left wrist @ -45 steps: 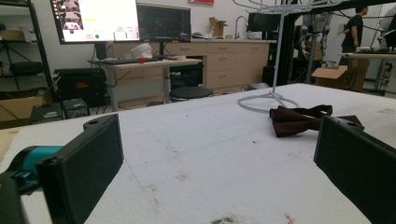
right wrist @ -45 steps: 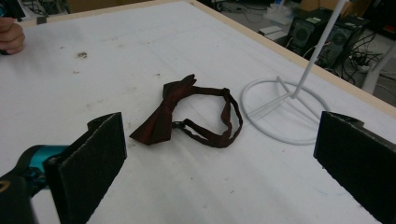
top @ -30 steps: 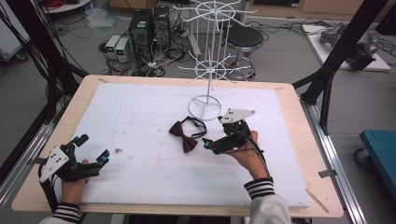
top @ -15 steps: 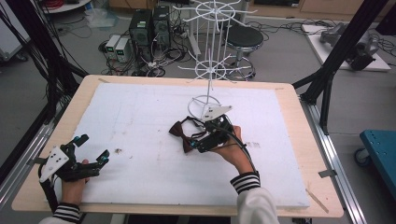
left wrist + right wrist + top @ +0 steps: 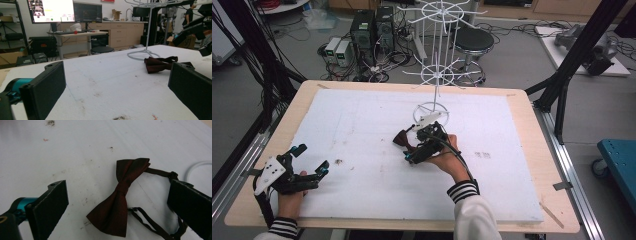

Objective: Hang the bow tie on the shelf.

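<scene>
A dark red bow tie (image 5: 402, 139) with a thin black strap lies flat on the white board, a little in front of the wire rack's base. My right gripper (image 5: 410, 151) hovers low over it and is open. In the right gripper view the bow tie (image 5: 121, 199) lies between the two spread jaws of the right gripper (image 5: 118, 191), untouched, with its strap (image 5: 160, 172) trailing right. My left gripper (image 5: 313, 158) rests open near the board's front left corner. The left gripper (image 5: 117, 72) has nothing between its jaws, and the bow tie (image 5: 157, 64) lies far ahead of it.
A white wire display rack (image 5: 435, 75) stands on a ring base (image 5: 432, 111) just behind the bow tie. The white board (image 5: 362, 125) lies on a wooden table (image 5: 532, 165). Computers, cables and a stool are on the floor beyond.
My right gripper has moved left and slightly forward, from beside the rack base to over the bow tie, and stays open. The left gripper has not moved.
</scene>
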Tool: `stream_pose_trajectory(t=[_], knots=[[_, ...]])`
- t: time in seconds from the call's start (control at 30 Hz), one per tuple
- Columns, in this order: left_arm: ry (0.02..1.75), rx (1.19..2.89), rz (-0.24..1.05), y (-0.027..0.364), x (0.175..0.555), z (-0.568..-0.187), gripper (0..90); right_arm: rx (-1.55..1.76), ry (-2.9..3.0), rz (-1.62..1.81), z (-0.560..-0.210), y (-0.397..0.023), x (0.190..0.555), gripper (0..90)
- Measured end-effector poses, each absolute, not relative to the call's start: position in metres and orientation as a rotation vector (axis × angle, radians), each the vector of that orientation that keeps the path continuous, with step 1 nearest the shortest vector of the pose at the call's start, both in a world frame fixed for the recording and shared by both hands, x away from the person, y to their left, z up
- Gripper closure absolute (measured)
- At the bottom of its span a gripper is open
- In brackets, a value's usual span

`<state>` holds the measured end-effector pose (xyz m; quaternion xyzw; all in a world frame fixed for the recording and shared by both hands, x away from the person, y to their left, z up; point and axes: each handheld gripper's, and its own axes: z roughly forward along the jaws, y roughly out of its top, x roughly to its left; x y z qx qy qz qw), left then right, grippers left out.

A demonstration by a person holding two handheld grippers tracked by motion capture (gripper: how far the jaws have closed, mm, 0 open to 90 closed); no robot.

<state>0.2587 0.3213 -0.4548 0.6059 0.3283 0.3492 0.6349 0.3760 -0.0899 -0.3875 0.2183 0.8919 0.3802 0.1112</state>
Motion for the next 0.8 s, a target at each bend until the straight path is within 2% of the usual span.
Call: stream_pose_trajectory(t=[0.17, 0.2, 0.43, 0.6, 0.8], knots=[[0.751, 1.385, 0.798, 0.321, 0.259, -0.455, 1.8, 0.683, 2.622, 1.098, -0.393, -0.083, 0.381, 3.2], [0.751, 1.384, 0.799, 0.321, 0.259, -0.455, 1.8, 0.684, 2.624, 1.092, -0.394, -0.083, 0.382, 6.4], [0.750, 1.385, 0.798, 0.321, 0.259, -0.455, 1.8, 0.736, 2.634, 1.030, -0.402, -0.075, 0.390, 6.6], [0.750, 1.382, 0.798, 0.321, 0.258, -0.455, 1.8, 0.730, 2.649, 1.004, -0.405, -0.071, 0.391, 17.6], [0.748, 1.384, 0.799, 0.321, 0.258, -0.455, 1.8, 0.787, 2.671, 0.978, -0.410, -0.068, 0.394, 21.6]])
